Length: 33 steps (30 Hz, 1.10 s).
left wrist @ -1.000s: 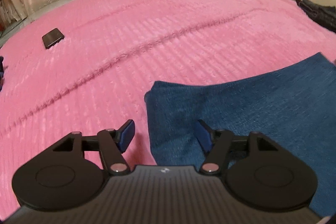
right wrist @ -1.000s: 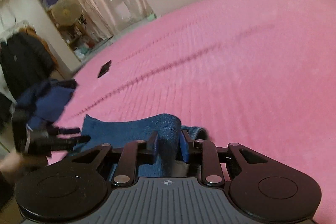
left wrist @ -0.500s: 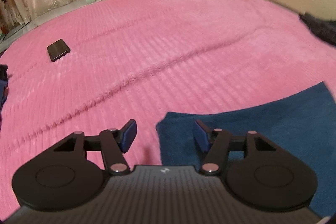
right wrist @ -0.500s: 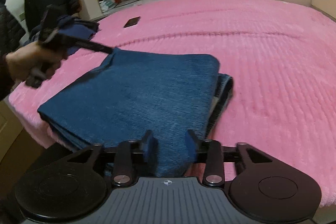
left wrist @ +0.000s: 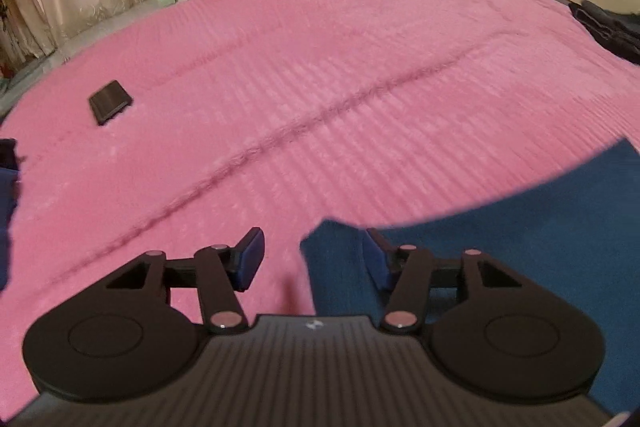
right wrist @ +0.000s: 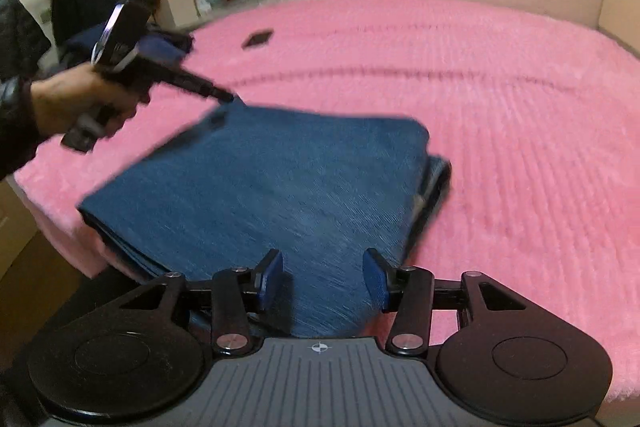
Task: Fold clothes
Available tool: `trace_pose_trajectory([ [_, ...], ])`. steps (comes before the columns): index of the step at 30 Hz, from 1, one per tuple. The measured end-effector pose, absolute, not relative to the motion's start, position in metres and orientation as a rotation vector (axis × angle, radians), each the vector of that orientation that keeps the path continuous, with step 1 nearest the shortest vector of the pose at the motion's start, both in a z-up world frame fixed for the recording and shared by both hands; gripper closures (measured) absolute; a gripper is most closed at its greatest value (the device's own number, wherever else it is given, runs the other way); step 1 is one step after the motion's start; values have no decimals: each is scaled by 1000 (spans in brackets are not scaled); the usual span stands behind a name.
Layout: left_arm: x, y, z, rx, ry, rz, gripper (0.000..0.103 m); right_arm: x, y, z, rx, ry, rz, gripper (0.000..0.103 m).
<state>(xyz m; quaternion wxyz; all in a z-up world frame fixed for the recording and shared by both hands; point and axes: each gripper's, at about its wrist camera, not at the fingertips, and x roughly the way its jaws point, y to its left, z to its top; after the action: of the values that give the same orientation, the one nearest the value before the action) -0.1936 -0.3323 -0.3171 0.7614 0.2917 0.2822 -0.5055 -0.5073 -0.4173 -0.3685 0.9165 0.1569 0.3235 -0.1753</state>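
Below right gripper (right wrist: 322,277) fingers — folded jeans (right wrist: 280,183)

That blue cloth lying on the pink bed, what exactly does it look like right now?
The blue garment looks like denim, a deep blue with a faint diagonal weave. It lies folded into a flat, roughly rectangular stack near the edge of the pink bedspread; layered edges show at its right and near-left sides. The right gripper is open around its near edge, and the left gripper is open at its far-left corner. Neither is closed on it.
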Motion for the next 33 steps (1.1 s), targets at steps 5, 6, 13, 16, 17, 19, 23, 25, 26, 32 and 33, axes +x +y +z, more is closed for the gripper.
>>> trace_pose_trajectory([
  [5, -233, -295, -305, 689, 622, -1126, 52, -502, -401, -382, 299, 697, -332, 55],
  [6, -242, -289, -306, 699, 626, -1137, 52, -501, -403, -388, 314, 706, -339, 55],
  [13, -283, -262, -330, 728, 660, -1174, 49, -493, -409, -396, 343, 737, -358, 55],
  [16, -280, -253, -345, 653, 686, -1149, 41, -485, -407, -395, 318, 777, -364, 55],
  [17, -278, -251, -349, 626, 698, -1140, 38, -483, -407, -395, 312, 789, -367, 55],
  [19, -274, -248, -350, 591, 717, -1133, 31, -479, -407, -395, 304, 809, -369, 55],
  [23, -271, -244, -346, 575, 721, -1128, 33, -476, -408, -395, 292, 829, -370, 55],
  [25, -276, -243, -338, 599, 694, -1130, 43, -476, -408, -395, 290, 830, -370, 55],
  [26, -278, -241, -334, 604, 683, -1133, 46, -477, -408, -395, 290, 830, -370, 55],
  [32, -303, -211, -300, 562, 607, -1237, 47, -478, -406, -396, 282, 824, -369, 55],
  [33, -309, -206, -298, 571, 596, -1268, 46, -478, -406, -396, 282, 822, -369, 55],
])
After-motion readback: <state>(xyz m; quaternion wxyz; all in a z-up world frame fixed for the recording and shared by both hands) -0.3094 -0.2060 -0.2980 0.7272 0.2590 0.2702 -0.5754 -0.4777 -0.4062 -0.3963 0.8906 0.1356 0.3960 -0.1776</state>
